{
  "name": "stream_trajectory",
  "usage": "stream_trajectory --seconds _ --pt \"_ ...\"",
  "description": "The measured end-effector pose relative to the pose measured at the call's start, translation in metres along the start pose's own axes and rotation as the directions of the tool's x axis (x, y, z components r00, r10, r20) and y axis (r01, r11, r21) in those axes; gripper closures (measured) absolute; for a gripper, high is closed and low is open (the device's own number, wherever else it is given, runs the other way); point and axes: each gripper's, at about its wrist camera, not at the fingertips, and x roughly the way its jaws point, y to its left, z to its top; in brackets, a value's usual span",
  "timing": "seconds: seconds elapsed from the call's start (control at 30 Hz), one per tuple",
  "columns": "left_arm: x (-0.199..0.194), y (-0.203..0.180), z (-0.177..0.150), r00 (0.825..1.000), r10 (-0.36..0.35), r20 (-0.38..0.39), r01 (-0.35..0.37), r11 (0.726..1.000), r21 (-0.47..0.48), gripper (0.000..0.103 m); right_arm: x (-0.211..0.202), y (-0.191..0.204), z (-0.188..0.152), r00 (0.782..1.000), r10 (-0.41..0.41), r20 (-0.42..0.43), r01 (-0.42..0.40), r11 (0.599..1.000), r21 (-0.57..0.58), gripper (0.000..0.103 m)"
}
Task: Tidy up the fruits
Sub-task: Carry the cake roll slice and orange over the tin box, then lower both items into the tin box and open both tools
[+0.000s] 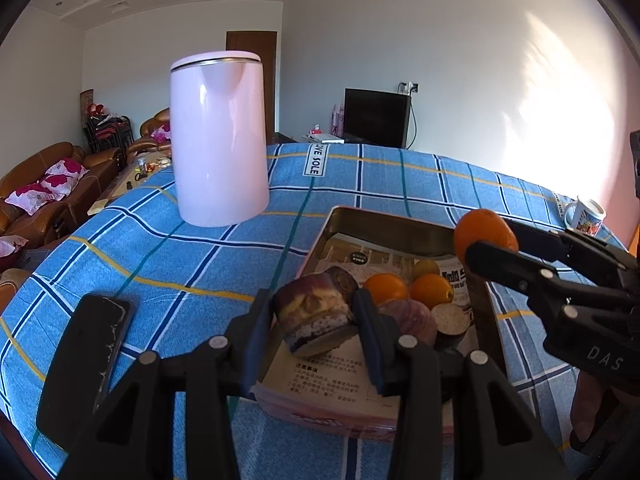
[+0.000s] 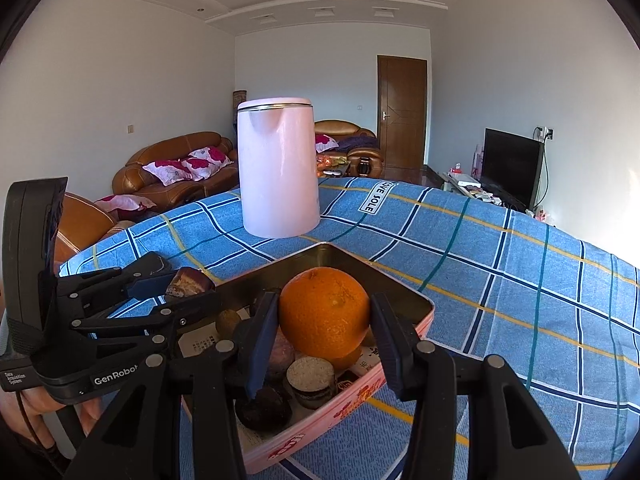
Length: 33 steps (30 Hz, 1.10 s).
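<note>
Two tools over one tin [image 2: 404,292]: left [image 1: 316,312] grips purple chunk [image 1: 316,316], right [image 2: 325,316] one orange [image 2: 324,312].

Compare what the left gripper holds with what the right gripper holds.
The left gripper is shut on a purple-and-cream chunk, blocky and mottled; the right gripper is shut on an orange, round and evenly coloured. The orange looks bigger. Both are held above the pink tin.

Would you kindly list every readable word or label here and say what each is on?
"GenRobot": left gripper.
"DAS": right gripper.
"OVE SOLE", first letter cut off: tablecloth label.
Unreadable: paper in the tin, mug picture, tin's side print.
</note>
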Motion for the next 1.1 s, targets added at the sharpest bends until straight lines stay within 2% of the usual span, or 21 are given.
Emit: stream_trajectory --seconds 0.33,0.73,0.8,0.83,0.87,0.93,1.1 --pt "0.005 0.000 -0.003 1.000 0.004 -0.022 -0.004 1.000 0.016 0.059 0.019 0.007 0.000 0.999 -0.012 -0.050 0.012 1.000 -0.004 0.055" --pt "0.005 -0.008 -0.007 0.998 0.054 -0.012 -0.053 0.996 0.072 0.058 0.032 0.006 -0.002 0.996 -0.018 -0.091 0.018 1.000 0.009 0.055" --pt "0.005 -0.010 -0.007 0.999 0.051 -0.016 -0.049 0.996 0.077 0.051 0.036 0.004 -0.003 0.994 -0.001 -0.111 0.003 1.000 0.016 0.054" --pt "0.005 -0.010 -0.008 0.999 0.047 -0.020 -0.045 0.996 0.075 0.045 0.039 0.004 -0.004 0.991 0.014 -0.130 -0.011 1.000 0.021 0.054" --pt "0.005 -0.011 -0.008 0.999 0.049 -0.021 -0.048 0.996 0.076 0.043 0.041 0.004 -0.006 0.990 0.022 -0.141 -0.019 1.000 0.022 0.053" --pt "0.005 -0.011 -0.008 0.998 0.050 -0.022 -0.048 0.996 0.077 0.042 0.040 0.006 -0.007 0.990 0.014 -0.142 -0.012 1.000 0.017 0.053" --pt "-0.002 -0.012 -0.007 0.998 0.061 0.001 -0.060 0.995 0.075 0.025 0.031 0.002 -0.008 0.992 0.010 -0.125 -0.005 0.999 0.035 0.050"
